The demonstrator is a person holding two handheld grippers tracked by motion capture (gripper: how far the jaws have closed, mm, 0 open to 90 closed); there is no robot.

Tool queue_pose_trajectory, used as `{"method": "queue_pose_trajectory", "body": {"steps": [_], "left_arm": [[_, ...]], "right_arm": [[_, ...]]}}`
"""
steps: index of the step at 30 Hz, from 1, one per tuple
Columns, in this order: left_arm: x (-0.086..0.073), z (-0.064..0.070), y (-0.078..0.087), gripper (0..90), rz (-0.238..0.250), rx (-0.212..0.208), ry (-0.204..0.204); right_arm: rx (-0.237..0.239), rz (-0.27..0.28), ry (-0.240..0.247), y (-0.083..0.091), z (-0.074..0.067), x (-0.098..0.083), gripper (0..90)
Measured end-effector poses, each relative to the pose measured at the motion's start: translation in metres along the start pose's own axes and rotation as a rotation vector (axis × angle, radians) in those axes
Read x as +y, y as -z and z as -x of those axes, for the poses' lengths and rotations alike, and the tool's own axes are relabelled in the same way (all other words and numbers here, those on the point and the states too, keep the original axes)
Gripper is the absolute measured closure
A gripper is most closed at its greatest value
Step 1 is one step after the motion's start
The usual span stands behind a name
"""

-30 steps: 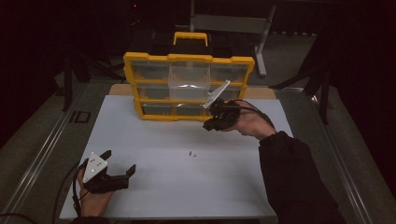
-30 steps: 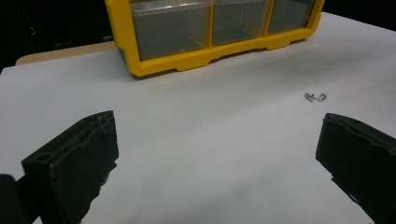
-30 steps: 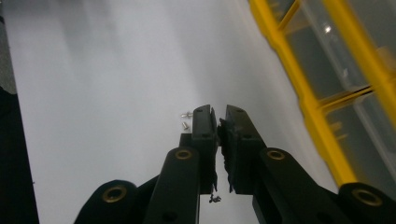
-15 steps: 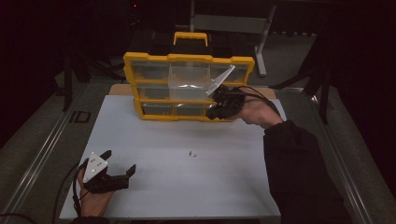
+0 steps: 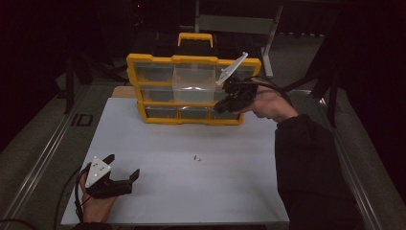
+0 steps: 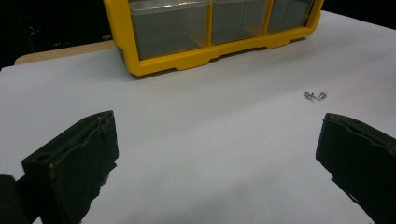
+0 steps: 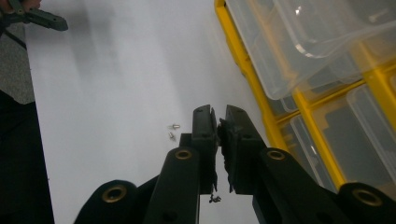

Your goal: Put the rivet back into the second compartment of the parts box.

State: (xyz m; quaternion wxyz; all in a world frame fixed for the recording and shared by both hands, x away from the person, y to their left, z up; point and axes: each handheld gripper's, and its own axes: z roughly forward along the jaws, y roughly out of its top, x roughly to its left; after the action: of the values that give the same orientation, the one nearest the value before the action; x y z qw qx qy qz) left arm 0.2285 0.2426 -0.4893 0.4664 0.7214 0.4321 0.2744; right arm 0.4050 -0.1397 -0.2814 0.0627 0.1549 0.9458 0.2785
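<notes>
Right gripper, jaws pressed together perhaps on a tiny screw, hovered before the yellow organizer; you needed to centre over a compartment before releasing.

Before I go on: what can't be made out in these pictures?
- Right tool: jaws nearly shut; whether a tiny part is pinched between the pads is too small and dark to tell in the right gripper view.
- Two small screws: too small in the high view to tell their type.
- Organizer box: contents of its compartments blurred behind cloudy lids; in the left gripper view the top edge cuts it off.
- Left tool: open, empty.
</notes>
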Motion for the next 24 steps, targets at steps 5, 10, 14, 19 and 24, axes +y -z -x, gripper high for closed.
{"method": "queue_pose_trajectory", "body": {"steps": [5, 10, 14, 19, 24], "left_arm": [[0.000, 0.000, 0.000, 0.0, 0.002, 0.001, 0.001], [0.000, 0.000, 0.000, 0.0, 0.002, 0.001, 0.001], [0.000, 0.000, 0.000, 0.0, 0.000, 0.000, 0.000], [0.000, 0.000, 0.000, 0.0, -0.001, 0.000, 0.001], [0.000, 0.000, 0.000, 0.0, -0.001, 0.000, 0.001]], "right_arm": [[-0.003, -0.007, -0.009, 0.007, 0.004, 0.005, 83.2], [-0.006, 0.001, -0.016, 0.014, 0.007, 0.009, 83.2], [-0.009, 0.007, -0.023, 0.021, 0.010, 0.014, 83.2], [-0.011, 0.027, -0.028, 0.030, 0.012, 0.020, 83.3], [-0.016, 0.029, -0.042, 0.036, 0.016, 0.026, 83.3]]}}
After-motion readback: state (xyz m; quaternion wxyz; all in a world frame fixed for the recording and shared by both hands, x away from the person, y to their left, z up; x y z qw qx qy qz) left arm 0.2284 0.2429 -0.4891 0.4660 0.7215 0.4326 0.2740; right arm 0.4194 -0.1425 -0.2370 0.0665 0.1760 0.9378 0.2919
